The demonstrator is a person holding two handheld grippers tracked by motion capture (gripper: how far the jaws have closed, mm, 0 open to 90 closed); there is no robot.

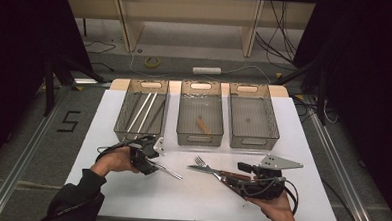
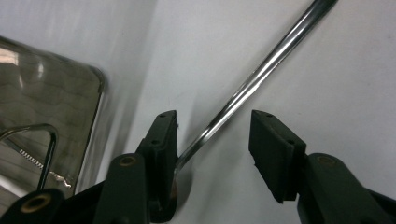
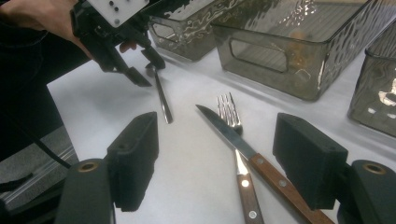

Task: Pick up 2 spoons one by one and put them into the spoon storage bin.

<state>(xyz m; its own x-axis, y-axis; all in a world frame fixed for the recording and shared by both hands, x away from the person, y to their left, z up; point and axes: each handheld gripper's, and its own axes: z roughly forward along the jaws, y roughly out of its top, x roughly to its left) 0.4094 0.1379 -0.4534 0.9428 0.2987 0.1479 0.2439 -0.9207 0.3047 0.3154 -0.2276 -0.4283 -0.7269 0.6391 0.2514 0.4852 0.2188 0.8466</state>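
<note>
A: Right tool (image 3: 215, 158) hangs spread over knife (image 3: 243, 145) and fork (image 3: 236, 140), grasping neither. Left tool (image 2: 212, 140)?

B: Released, jaws astride the metal rod (image 2: 252, 81) lying on the surface (image 1: 130, 187); one pad touches. Centre it, then clench squarely. Left bin (image 1: 128, 130) beyond already holds rods.

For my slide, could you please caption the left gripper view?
Open left tool straddling a metal rod on the white table.

Grey floor (image 1: 28, 133) — cables (image 1: 282, 29), wooden bench (image 1: 188, 15) — dark sides.
</note>
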